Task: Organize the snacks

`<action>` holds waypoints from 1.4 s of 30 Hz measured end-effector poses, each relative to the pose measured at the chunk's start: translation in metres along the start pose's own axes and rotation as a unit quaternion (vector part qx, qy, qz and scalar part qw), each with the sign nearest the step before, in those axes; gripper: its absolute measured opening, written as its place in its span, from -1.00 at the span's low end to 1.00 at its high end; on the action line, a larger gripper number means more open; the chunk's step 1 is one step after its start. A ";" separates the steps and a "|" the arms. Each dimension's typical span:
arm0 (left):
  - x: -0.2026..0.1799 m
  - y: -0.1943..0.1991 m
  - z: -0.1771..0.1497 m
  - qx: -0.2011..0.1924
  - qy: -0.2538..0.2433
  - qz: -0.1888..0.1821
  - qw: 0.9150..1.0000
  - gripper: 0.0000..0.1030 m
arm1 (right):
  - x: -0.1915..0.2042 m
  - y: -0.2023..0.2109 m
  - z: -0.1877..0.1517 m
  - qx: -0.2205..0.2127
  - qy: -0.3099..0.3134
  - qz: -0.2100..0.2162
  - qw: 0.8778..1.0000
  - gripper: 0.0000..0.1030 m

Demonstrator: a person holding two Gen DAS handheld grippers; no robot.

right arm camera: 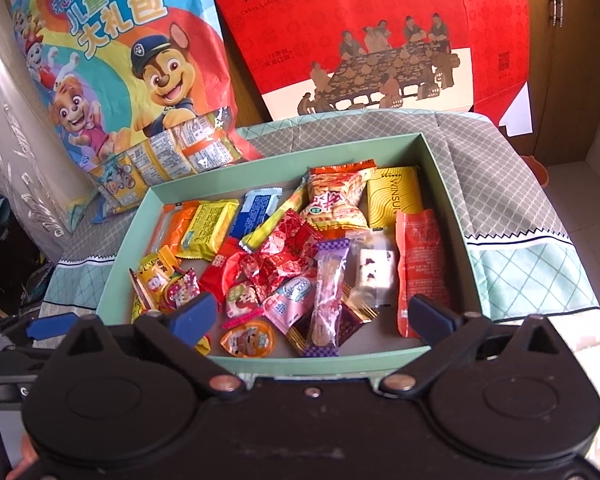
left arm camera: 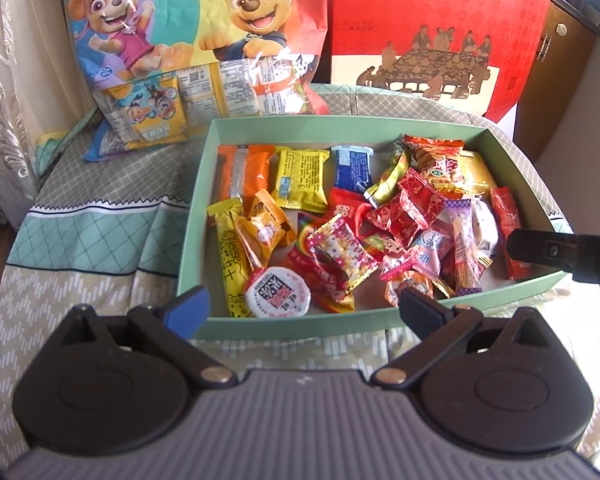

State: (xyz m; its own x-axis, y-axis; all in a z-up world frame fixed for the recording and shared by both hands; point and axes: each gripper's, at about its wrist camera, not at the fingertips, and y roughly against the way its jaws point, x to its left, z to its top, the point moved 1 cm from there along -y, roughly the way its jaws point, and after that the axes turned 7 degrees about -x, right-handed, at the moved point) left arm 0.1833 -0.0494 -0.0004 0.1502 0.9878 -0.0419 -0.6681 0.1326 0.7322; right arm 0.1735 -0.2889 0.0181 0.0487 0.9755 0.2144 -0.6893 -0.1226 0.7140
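Behind the cloth-covered table [left arm camera: 100, 232] stand a cartoon-dog snack bag [right arm camera: 112, 80], printed "儿童零食大礼包", at upper left of the right wrist view, and a red box [right arm camera: 380, 40] reading "Cakes Laden with Myriad Blessings" at upper centre. At mid-frame in both views a pale green tray [left arm camera: 300, 322] holds the wrapped snacks: a yellow stick [left arm camera: 230, 256] marked "Cheese" at lower left, and a yellow "WINSUN" pack [right arm camera: 394, 200] in the far right corner. Left gripper [left arm camera: 304, 306] is spread wide and empty, fingertips at the tray's near wall. Right gripper [right arm camera: 312, 318] is likewise wide apart, holding nothing, over the tray's near edge.
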 end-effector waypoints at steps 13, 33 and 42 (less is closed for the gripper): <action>0.015 0.025 -0.024 -0.005 0.016 0.020 1.000 1.00 | 0.023 0.031 -0.022 0.009 0.042 0.002 0.999 1.00; 0.034 0.024 -0.055 0.015 0.032 0.049 0.998 1.00 | 0.006 0.032 -0.059 0.047 0.038 -0.038 0.997 1.00; 0.036 0.022 -0.057 0.019 0.031 0.054 0.998 1.00 | 0.002 0.029 -0.062 0.056 0.032 -0.043 0.997 1.00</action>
State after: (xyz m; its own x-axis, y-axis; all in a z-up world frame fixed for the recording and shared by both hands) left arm 0.1327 -0.0066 -0.0242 0.0322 0.9995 -0.0025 -0.6497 0.0228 0.7598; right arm 0.1085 -0.2789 -0.0018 0.0551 0.9926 0.1082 -0.5997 -0.0538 0.7984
